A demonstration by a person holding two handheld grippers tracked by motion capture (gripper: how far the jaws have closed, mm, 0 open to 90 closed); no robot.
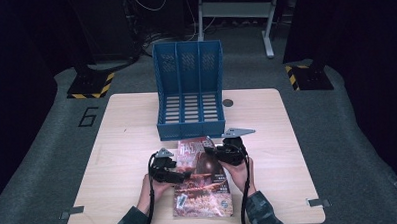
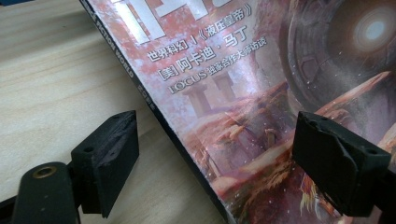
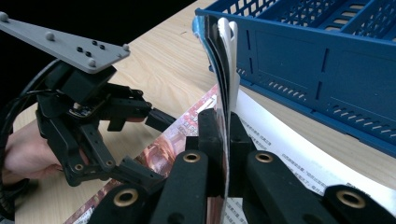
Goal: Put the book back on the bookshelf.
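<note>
One magazine [image 1: 203, 179], one file rack [image 1: 189, 92]

place: lab | cues: hazard-striped stand bases [image 1: 90, 84], floor cables [image 1: 154, 41], numbered mat [image 1: 88, 116]

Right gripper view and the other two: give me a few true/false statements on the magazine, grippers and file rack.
1. The right gripper is clamped on lifted pages of the glossy red-brown magazine. True.
2. The left gripper is shut on the magazine's spine. False: its jaws stand open, one on each side of the spine edge.
3. The blue plastic three-slot file rack holds papers. False: its slots are empty.
4. The magazine lies on the light wooden table in front of the rack. True.
</note>
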